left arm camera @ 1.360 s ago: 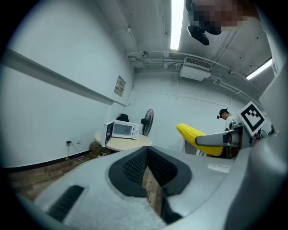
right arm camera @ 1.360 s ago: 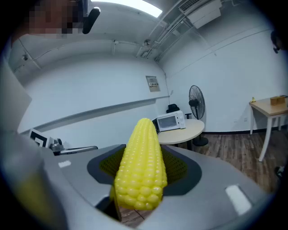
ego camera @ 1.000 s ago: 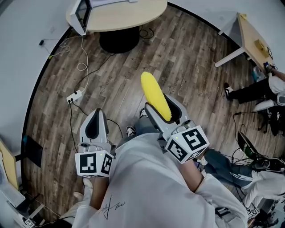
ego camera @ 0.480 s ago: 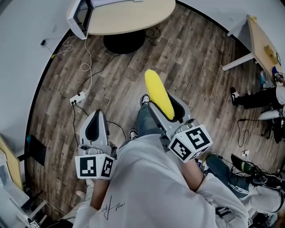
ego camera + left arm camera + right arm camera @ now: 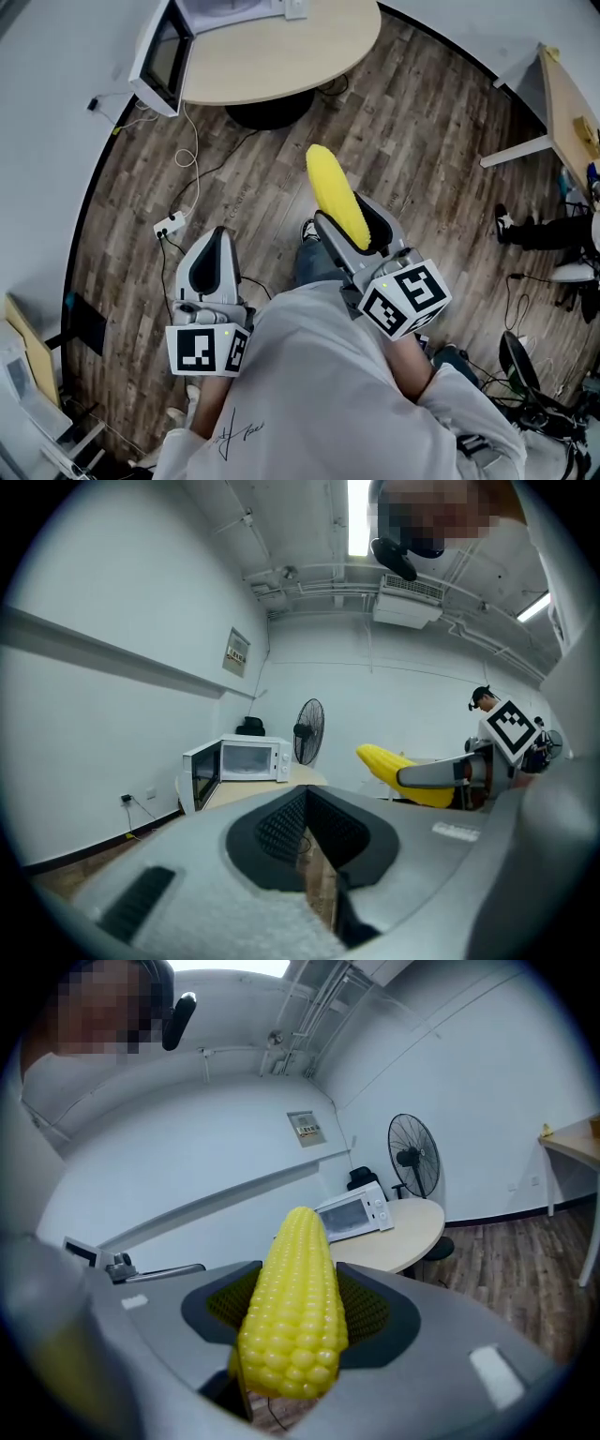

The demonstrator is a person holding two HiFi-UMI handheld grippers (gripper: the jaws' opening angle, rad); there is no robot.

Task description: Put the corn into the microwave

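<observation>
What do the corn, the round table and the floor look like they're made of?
Corn: probably plastic, a toy cob; the kernels are uniformly yellow with a smooth, slightly glossy sheen.
Round table: pale wood-look top, likely laminate; matte and even, with little visible grain.
Floor: grey-brown planks with a streaky grain; real wood or printed vinyl, the look leaves it open.

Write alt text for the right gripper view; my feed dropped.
A yellow corn cob is gripped between the jaws of the right gripper, tip pointing away. Beyond it a white microwave sits on a round table, with a standing fan to its right.
</observation>
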